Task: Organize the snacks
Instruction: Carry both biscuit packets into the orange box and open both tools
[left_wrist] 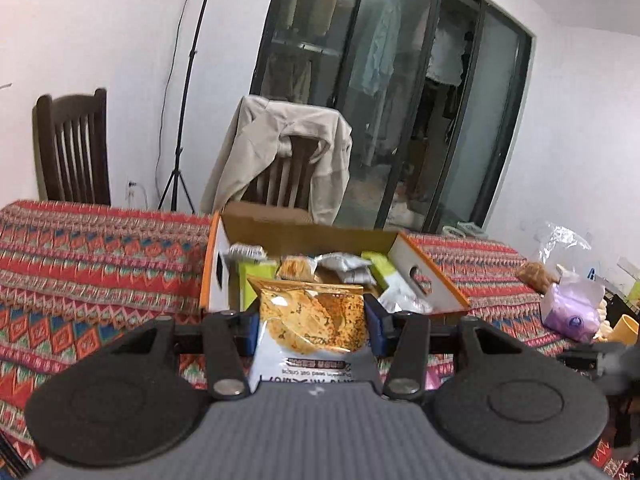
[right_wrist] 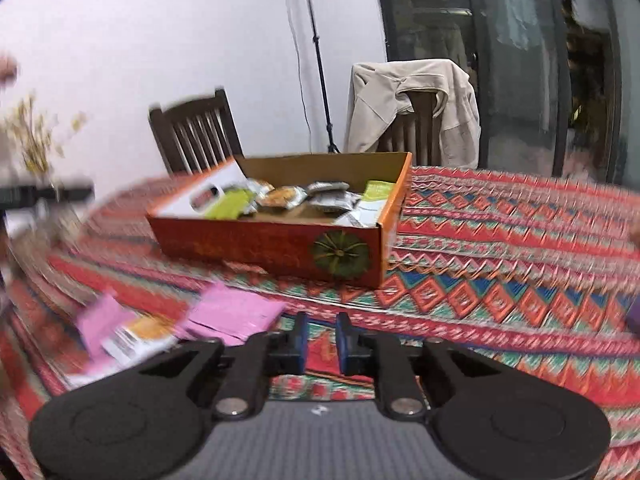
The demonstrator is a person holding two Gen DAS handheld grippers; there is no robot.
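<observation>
A snack packet (left_wrist: 310,320) is held between the pads of the left hand-held gripper (left_wrist: 311,326), raised above the worktop (left_wrist: 100,248) and just short of the open box (left_wrist: 248,232). The step in hand is judged to be carrying this packet into the box. It is best kept pinched until it is over the near wall, then lowered into a free spot among the packets already inside and let go close to them, so that it does not slide or tip out. The packet is soft and puffed, so the squeeze should be kept light; its lower end hangs loose and may catch on the box rim if it is brought in too low.

The right hand-held gripper (right_wrist: 322,338) is seen with its jaws drawn narrow and nothing between them; only cloth shows through the small gap. It is held low over the worktop, near pink packets (right_wrist: 236,314) that are not yet boxed. The right wrist view is blurred at its left side, so what lies there cannot be told exactly.

The worktop is covered by a red patterned cloth. At its far right, bags (left_wrist: 568,300) and a yellow cup (left_wrist: 626,330) are seen. Behind it, two dark chairs are set, one (left_wrist: 72,148) bare and one draped with a pale jacket (left_wrist: 280,152). A light stand (left_wrist: 180,120) is placed against the white wall, and dark glass doors (left_wrist: 392,92) are seen beyond.
</observation>
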